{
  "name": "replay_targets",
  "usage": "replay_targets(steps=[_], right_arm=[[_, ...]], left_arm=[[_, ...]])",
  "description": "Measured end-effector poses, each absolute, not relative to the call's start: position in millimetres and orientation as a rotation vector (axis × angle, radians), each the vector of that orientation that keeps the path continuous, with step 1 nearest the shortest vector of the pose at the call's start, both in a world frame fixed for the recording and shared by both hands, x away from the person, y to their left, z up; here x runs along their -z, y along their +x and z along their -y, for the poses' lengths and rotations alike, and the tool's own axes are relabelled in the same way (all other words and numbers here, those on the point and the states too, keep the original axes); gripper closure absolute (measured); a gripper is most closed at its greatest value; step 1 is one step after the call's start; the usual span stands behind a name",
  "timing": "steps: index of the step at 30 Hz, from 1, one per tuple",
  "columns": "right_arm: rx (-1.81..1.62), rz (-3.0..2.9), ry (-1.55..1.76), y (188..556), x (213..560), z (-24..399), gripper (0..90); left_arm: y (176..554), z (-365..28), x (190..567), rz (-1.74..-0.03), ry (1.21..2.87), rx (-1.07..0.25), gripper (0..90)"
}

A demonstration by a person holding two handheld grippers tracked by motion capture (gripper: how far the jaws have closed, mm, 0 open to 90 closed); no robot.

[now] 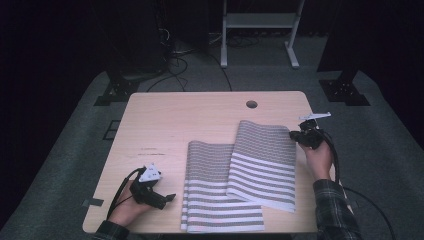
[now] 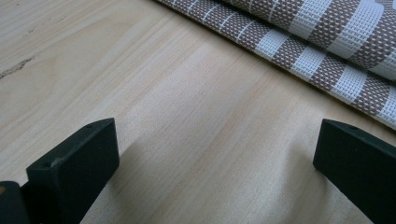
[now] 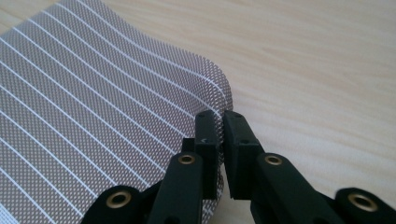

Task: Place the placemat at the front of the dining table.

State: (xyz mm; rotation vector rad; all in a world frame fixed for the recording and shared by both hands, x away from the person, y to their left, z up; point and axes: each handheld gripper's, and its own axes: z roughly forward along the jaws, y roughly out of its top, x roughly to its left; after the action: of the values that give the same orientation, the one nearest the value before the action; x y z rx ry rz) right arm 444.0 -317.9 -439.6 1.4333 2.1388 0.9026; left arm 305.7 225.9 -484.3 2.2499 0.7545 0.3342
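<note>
We saw a pale wooden desk point(image 1: 165, 120) on grey carpet point(image 1: 390, 150) in a dark room. A folded striped cloth point(image 1: 240, 175) lay right of centre. Our right gripper point(image 3: 219, 122) pinched its far right edge; our left gripper point(image 1: 161, 196) rested near-left, jaws apart.

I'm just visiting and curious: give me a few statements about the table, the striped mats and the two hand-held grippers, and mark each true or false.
1. Two striped mats lie on the table, the right mat overlapping the left mat. True.
2. The right gripper is wide open above bare wood. False: it is shut on the right mat's edge.
3. The left gripper is open over bare wood. True.
4. The left gripper grips a mat. False: it holds nothing.
5. The table has a round hole. True.
</note>
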Motion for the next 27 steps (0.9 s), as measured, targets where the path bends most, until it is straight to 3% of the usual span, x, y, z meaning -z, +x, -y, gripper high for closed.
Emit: replay_targets(steps=[10, 27], right_arm=[[-0.928, -2.087, 1.445, 432.0, 429.8, 322.0, 51.1], [-0.938, -2.134, 1.395, 373.2, 433.8, 302.3, 44.8]], left_arm=[[305.7, -226.0, 484.3, -0.754, 2.250, -0.334, 0.0], [305.6, -226.0, 484.1, -0.755, 2.252, -0.333, 0.0]])
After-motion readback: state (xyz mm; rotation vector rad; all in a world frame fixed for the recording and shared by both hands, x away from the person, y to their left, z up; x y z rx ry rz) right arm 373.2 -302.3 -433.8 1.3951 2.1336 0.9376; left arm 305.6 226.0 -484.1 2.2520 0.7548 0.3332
